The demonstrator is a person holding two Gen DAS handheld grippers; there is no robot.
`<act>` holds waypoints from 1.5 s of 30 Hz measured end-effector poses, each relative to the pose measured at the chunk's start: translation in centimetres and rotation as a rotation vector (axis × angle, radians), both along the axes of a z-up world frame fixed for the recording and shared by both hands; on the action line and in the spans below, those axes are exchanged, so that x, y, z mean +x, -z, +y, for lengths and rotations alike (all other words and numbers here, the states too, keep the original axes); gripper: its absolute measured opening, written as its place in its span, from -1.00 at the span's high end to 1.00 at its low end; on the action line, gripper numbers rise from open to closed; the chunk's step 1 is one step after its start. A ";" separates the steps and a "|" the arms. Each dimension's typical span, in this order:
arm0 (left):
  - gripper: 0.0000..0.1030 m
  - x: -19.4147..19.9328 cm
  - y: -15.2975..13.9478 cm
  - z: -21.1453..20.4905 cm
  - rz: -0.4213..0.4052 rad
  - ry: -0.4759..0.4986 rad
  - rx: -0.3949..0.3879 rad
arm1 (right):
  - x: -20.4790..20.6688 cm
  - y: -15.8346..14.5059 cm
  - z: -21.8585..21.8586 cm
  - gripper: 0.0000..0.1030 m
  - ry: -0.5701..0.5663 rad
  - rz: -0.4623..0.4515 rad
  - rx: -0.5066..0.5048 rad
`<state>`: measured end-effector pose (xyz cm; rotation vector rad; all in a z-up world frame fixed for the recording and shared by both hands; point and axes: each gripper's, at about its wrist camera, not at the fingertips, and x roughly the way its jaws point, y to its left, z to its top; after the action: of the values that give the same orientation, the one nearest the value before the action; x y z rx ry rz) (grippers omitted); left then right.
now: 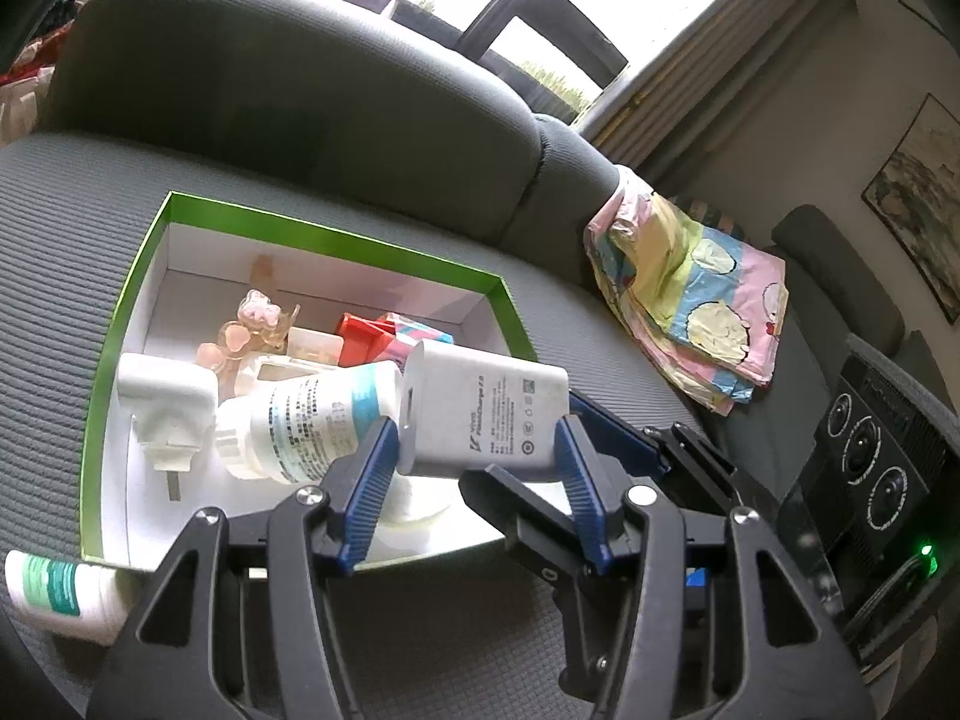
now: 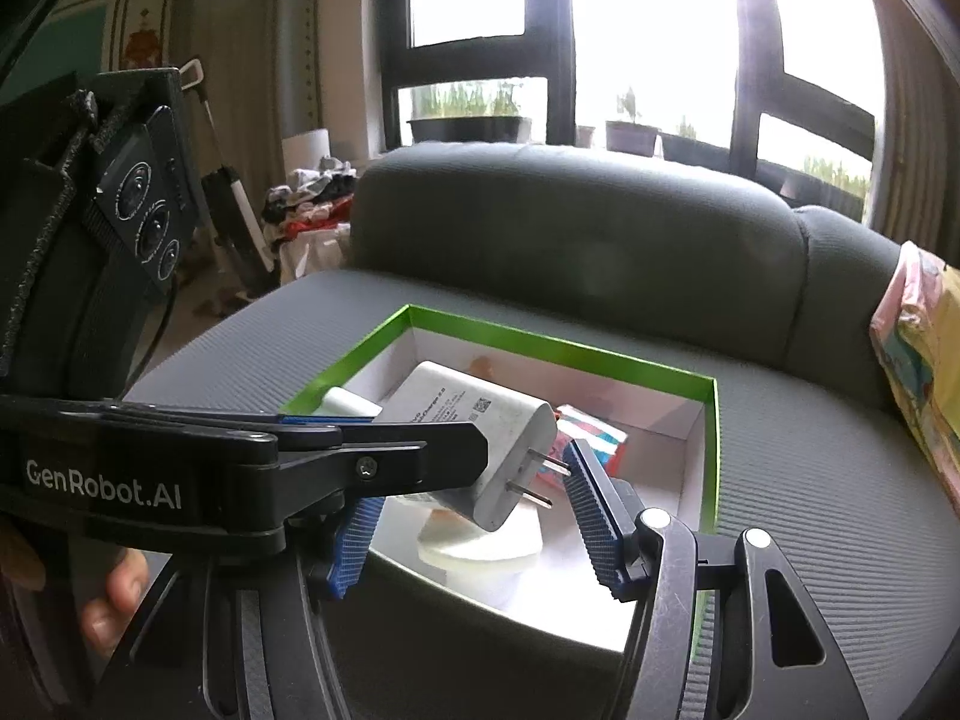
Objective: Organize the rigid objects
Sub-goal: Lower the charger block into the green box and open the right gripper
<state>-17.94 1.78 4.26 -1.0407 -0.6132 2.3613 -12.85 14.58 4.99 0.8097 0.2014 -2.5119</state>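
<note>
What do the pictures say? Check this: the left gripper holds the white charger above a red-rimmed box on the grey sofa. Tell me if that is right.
Not quite. The box's rim is green, not red, as the left wrist view shows. The rest stands: the left gripper holds the white charger above the green-rimmed box on the grey sofa.
</note>
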 end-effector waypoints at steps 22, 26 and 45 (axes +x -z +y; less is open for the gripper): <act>-0.03 -2.1 2.6 0.3 -0.041 -0.011 -0.027 | -2.7 2.8 0.3 -0.19 0.018 -0.075 0.003; -0.04 -2.1 2.7 0.4 -0.036 -0.017 -0.047 | -3.0 3.2 0.2 -0.19 0.019 -0.085 -0.002; -0.66 -2.1 2.8 0.3 -0.005 -0.063 -0.060 | -3.3 3.9 -0.3 -0.20 0.024 -0.117 -0.030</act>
<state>-20.04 2.11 1.44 -1.0686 -0.5887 2.4464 -16.11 14.29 1.06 0.9495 0.1149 -2.4746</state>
